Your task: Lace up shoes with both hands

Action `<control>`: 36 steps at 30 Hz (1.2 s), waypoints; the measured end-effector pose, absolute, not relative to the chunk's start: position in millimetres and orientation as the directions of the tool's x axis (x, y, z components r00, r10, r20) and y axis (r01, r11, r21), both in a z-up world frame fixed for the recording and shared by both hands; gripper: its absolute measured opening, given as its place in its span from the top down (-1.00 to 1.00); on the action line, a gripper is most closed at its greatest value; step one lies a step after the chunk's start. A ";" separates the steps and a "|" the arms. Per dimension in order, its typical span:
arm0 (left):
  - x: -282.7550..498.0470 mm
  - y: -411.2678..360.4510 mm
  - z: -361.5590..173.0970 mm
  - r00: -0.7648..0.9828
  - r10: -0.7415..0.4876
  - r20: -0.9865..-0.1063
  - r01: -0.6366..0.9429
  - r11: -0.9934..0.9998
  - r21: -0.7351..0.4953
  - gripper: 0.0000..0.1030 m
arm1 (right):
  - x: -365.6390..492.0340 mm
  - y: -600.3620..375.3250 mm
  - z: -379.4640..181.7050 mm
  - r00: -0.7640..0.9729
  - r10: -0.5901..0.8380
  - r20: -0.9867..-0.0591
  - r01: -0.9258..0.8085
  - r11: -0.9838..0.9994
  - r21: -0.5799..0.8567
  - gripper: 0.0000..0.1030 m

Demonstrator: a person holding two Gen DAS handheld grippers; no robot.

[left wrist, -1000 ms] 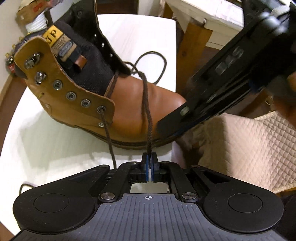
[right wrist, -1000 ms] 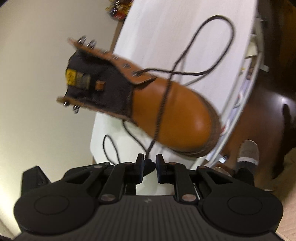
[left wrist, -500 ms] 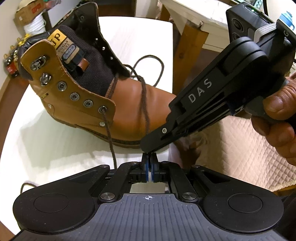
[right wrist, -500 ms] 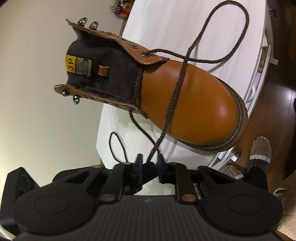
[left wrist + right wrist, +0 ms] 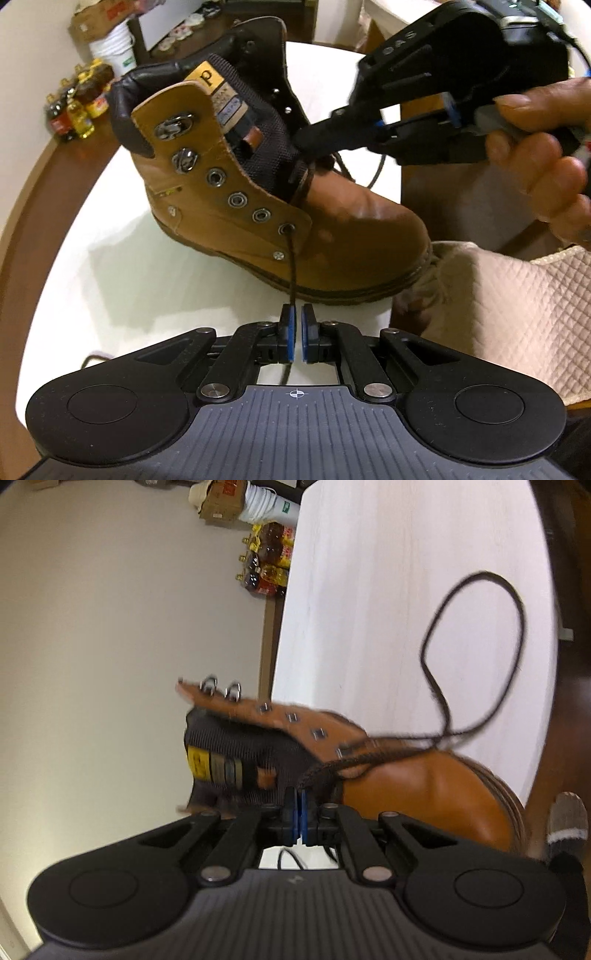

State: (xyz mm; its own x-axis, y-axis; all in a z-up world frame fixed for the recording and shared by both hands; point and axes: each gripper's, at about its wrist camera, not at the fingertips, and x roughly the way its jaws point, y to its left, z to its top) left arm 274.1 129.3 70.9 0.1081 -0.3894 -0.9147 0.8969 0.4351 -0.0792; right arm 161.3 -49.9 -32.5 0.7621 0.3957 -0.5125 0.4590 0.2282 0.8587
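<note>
The lace (image 5: 291, 258) has passed over: the left tool (image 5: 295, 325), narrowly parted, has let go while the right tool (image 5: 297, 805) — apparently pinching it — carries it to the tongue of the boot (image 5: 332, 206) near the tabletop (image 5: 129, 277) edge.

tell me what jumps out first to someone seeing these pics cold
A tan leather boot stands on a white round table, its tongue open and only its lowest eyelets laced. A dark lace runs from the near eyelet down toward the left gripper, whose pads sit barely apart. The right gripper, held by a hand, reaches in at the tongue.
</note>
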 end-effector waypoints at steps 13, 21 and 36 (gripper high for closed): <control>272.3 126.0 74.4 0.139 -0.418 -0.898 0.883 0.464 -0.079 0.94 | 183.3 -36.8 -46.1 0.713 0.478 -0.513 0.454 0.243 0.857 0.95; 285.2 114.8 77.2 0.216 -0.431 -0.876 0.879 0.477 -0.018 0.85 | 193.4 -27.4 -55.6 0.672 0.534 -0.513 0.465 0.236 0.854 0.94; 284.8 96.3 68.9 0.182 -0.439 -0.880 0.920 0.391 -0.005 0.85 | 198.2 -27.6 -60.3 0.667 0.547 -0.507 0.466 0.224 0.856 0.94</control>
